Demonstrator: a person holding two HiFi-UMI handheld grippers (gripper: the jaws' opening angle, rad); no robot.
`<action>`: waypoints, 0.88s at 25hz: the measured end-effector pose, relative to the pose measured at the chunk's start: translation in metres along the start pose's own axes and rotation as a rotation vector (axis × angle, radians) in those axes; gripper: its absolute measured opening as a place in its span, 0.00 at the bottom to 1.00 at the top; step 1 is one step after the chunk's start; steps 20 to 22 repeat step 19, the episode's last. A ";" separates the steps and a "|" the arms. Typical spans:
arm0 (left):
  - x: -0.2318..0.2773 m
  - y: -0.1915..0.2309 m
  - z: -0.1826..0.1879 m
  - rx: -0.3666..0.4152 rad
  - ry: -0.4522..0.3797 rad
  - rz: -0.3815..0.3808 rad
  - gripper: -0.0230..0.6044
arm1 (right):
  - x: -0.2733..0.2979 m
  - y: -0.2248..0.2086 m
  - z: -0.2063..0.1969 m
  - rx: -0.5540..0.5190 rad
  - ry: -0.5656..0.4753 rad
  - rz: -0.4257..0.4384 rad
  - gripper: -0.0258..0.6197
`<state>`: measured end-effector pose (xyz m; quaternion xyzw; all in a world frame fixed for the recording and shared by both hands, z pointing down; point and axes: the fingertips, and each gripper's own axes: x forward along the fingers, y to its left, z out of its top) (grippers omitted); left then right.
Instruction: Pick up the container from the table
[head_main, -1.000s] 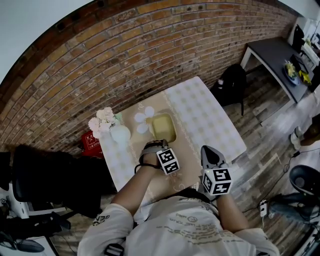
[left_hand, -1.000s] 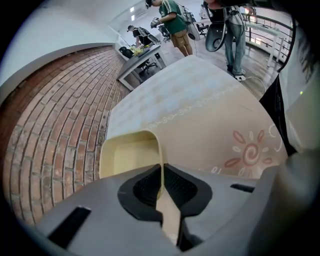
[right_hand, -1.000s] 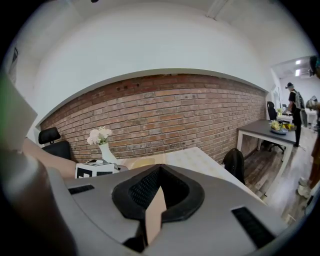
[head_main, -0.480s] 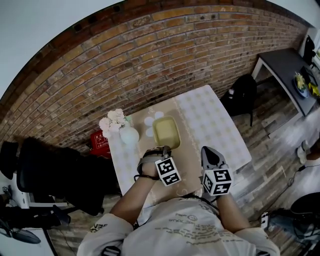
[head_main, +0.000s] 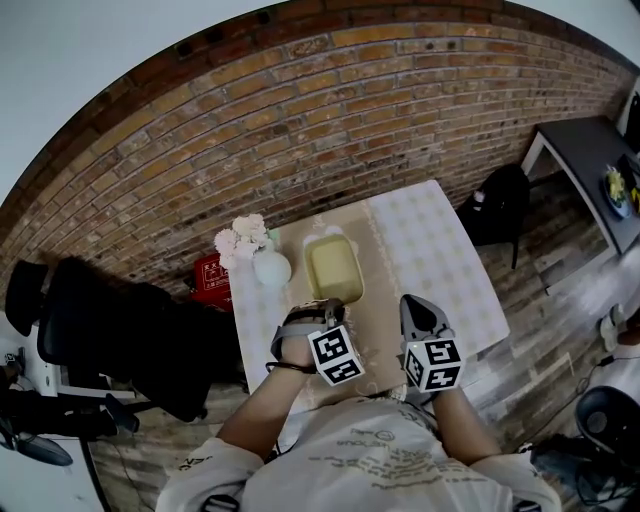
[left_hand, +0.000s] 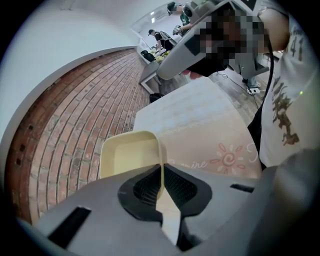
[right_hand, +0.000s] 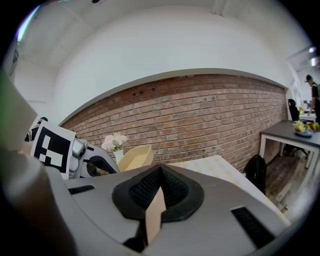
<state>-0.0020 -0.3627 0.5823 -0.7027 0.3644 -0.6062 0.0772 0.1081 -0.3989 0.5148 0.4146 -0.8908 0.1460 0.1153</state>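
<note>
The left gripper is clamped on the near wall of the pale yellow container, which sits at 12 o'clock from it on the beige middle strip of the table. The right gripper hangs at the container's 4 o'clock, its jaws together on nothing. Just beside the container at 9 o'clock stands a white vase of pale flowers, the closest obstacle; a dark chair stands off the table's corner at 2 o'clock, and the brick wall lies beyond at 12.
</note>
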 end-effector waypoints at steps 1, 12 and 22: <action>0.001 0.000 -0.001 -0.004 0.004 0.001 0.07 | 0.001 0.001 0.000 0.000 0.001 0.005 0.04; 0.005 0.002 -0.016 -0.022 0.034 -0.003 0.07 | 0.007 0.003 -0.001 0.008 0.018 0.016 0.04; 0.007 0.003 -0.015 -0.030 0.027 -0.004 0.07 | 0.008 0.003 -0.003 0.012 0.015 0.011 0.04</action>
